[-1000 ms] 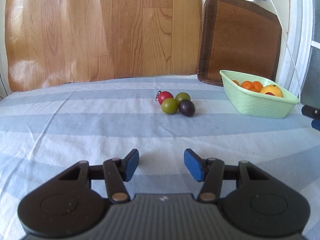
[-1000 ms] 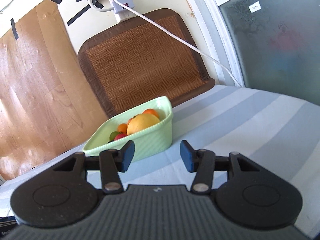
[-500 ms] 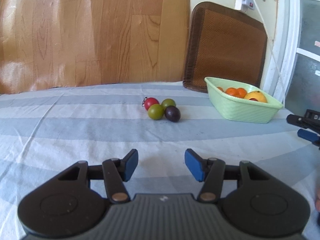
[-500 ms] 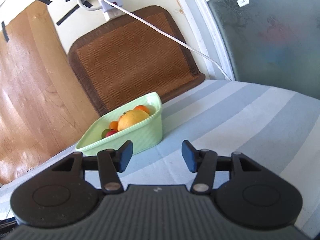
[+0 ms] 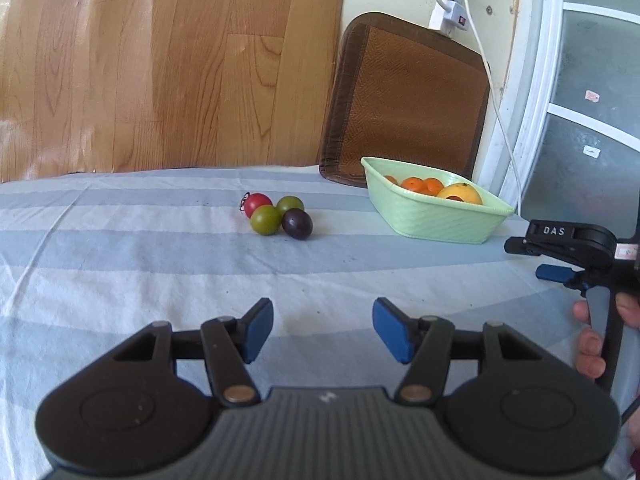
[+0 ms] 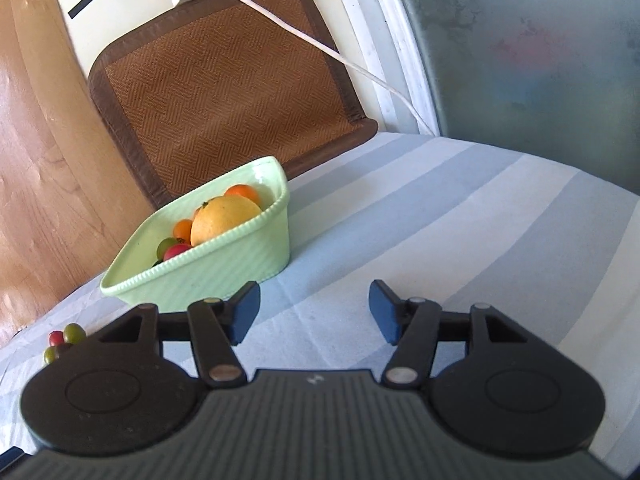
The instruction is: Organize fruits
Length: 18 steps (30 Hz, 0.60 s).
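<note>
- Your left gripper [image 5: 322, 330] hangs low over the blue-and-white striped cloth [image 5: 120, 280]. Its blue-padded fingers [image 5: 256, 330] are spread, have just been opening, and have nothing between them.
- Your right gripper [image 6: 314, 316] is the same: fingers wide apart, just been opening further, only striped cloth in the gap. From the left wrist view it sits off to the right, with your hand [image 5: 592, 340] on its handle.
- Ahead of the left gripper, well apart from it, four small round fruits lie bunched and touching on the cloth: a red cherry tomato [image 5: 258, 204], two olive-green round fruits [image 5: 265, 220] and a dark purple plum-like fruit [image 5: 297, 223].
- Expect them to be light, smooth-skinned and ready to roll; they look soft enough to bruise. Take one at a time across its widest part, squeezing gently, starting with an outer one so the rest are not nudged away.
- To their right, near but not touching, stands the pale green ribbed plastic basket [image 5: 440, 220], just beyond your right gripper.
- It holds a large yellow-orange citrus [image 6: 224, 216], several small orange mandarins [image 5: 420, 185], and a small green fruit [image 6: 166, 246] beside a small red fruit [image 6: 176, 251] near its lower end. There looks to be room left.
</note>
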Tool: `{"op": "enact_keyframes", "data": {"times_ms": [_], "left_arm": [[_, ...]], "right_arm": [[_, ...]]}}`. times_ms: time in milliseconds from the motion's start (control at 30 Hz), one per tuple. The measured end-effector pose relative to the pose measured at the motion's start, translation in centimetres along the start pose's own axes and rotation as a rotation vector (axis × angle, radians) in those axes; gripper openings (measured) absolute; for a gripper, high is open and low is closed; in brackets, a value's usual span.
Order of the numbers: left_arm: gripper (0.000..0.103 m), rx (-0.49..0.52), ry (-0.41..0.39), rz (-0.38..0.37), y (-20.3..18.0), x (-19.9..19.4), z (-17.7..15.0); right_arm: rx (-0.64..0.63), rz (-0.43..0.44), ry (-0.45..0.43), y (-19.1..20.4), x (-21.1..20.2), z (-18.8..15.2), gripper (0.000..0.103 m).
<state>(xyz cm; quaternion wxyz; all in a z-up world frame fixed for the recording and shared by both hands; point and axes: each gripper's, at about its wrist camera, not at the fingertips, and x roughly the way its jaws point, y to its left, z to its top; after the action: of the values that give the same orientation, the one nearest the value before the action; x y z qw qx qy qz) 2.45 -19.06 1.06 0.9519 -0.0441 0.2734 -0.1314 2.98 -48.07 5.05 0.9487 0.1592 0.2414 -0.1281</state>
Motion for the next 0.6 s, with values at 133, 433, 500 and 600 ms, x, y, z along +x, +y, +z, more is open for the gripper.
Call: {"op": "enact_keyframes", "data": {"times_ms": [133, 433, 500, 600], "left_arm": [[0.057, 0.046, -0.014, -0.005, -0.8, -0.1, -0.1], [0.058, -0.007, -0.012, 0.075, 0.1, 0.3, 0.1], [0.058, -0.014, 0.000, 0.099, 0.2, 0.5, 0.2], [0.058, -0.005, 0.019, 0.141, -0.1, 0.8, 0.1]], "right_arm": [[0.002, 0.033, -0.001, -0.2, -0.2, -0.1, 0.065], [-0.097, 0.150, 0.038, 1.2, -0.1, -0.5, 0.066], [-0.120, 0.181, 0.030, 1.4, -0.4, -0.6, 0.066], [-0.154, 0.224, 0.001, 1.7, -1.0, -1.0, 0.067]]}}
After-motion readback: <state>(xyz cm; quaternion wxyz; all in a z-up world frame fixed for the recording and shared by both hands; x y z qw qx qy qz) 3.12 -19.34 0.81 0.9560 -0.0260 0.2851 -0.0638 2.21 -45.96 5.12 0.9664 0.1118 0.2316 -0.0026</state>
